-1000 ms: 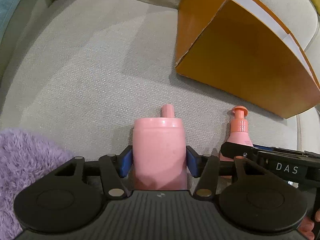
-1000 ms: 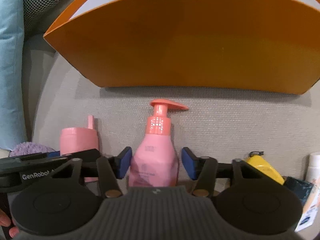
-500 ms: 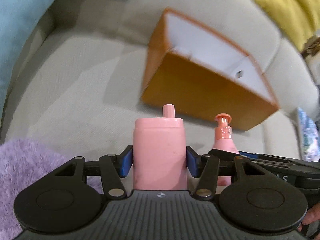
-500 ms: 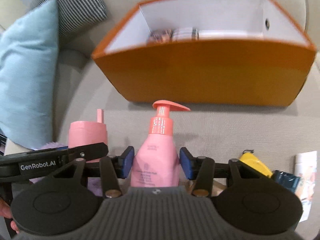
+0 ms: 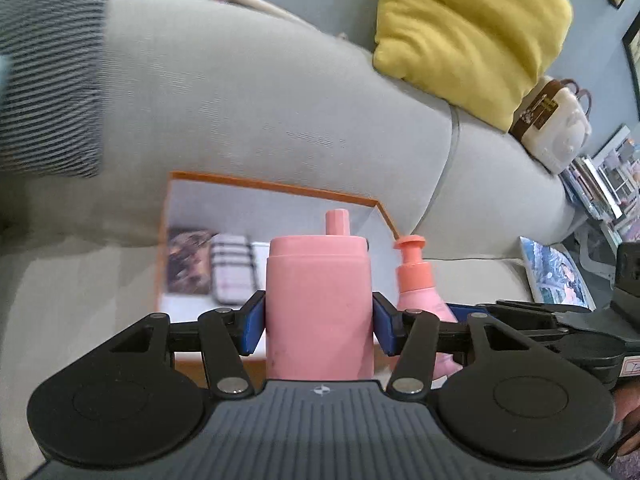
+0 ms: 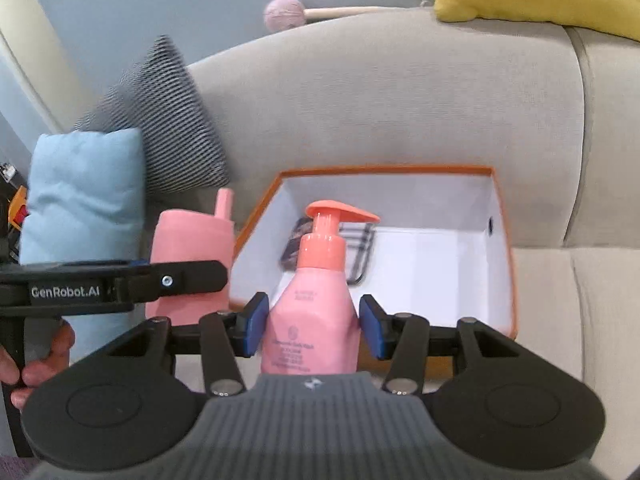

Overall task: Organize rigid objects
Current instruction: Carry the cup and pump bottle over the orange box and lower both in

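Note:
My left gripper is shut on a pink cup with a spout lid, held upright above the sofa seat. My right gripper is shut on a pink pump bottle, also upright. Both hang in front of and above an orange box with a white inside, which holds a dark patterned item and a plaid item at its left end. In the left wrist view the pump bottle shows to the right of the cup. In the right wrist view the cup and left gripper show at left.
The box stands on a grey sofa against its backrest. A light blue cushion and a striped cushion lie at left, a yellow cushion on the backrest. A person's hand holds the left gripper.
Both grippers have risen with the cup and the pump bottle still held. The box, seen from its side before, now shows its open white inside from above.

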Available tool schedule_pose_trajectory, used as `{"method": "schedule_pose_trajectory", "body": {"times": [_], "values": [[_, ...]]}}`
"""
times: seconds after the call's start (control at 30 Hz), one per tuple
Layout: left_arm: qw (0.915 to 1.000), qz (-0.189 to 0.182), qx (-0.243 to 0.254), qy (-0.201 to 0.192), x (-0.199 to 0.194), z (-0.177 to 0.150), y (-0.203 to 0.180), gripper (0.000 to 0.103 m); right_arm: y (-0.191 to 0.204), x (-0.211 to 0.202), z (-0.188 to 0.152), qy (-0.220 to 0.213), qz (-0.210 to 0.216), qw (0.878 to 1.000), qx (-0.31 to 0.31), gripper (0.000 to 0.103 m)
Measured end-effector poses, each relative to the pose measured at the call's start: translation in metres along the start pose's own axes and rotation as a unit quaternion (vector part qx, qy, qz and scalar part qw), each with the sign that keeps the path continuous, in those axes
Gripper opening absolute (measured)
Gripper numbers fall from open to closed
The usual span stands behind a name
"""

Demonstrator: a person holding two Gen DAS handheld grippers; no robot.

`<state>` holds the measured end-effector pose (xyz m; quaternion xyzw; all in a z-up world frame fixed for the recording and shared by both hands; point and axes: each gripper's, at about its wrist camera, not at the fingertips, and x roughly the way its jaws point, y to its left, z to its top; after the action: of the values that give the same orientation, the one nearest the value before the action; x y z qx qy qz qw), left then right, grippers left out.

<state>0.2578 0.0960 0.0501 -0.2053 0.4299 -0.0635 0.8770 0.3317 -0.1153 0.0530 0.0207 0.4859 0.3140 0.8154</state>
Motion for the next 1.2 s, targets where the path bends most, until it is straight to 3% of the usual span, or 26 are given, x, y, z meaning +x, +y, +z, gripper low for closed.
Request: {"method": "schedule_pose_trajectory", "body": {"times": [0.37, 0.57, 0.9, 1.2], "values": [[0.9903, 0.02, -0.05, 0.128, 0.154, 0.025, 0.04, 0.062, -0.067, 0.135, 0.037, 0.111, -0.045, 0.993, -0.014, 0.051], [0.9823, 0.045, -0.054, 0.174, 0.198, 0.031, 0.046, 0.062, -0.081, 0.183, 0.046, 0.147, -0.063, 0.986, -0.046, 0.051], [0.9746, 0.081, -0.026, 0.207, 0.223, 0.034, 0.032, 0.062, -0.08, 0.211, 0.054, 0.165, -0.074, 0.981, -0.065, 0.051], [0.9776, 0.059, -0.024, 0.201, 0.215, 0.031, 0.042, 0.076, -0.083, 0.206, 0.056, 0.167, -0.065, 0.981, -0.075, 0.054]]}}
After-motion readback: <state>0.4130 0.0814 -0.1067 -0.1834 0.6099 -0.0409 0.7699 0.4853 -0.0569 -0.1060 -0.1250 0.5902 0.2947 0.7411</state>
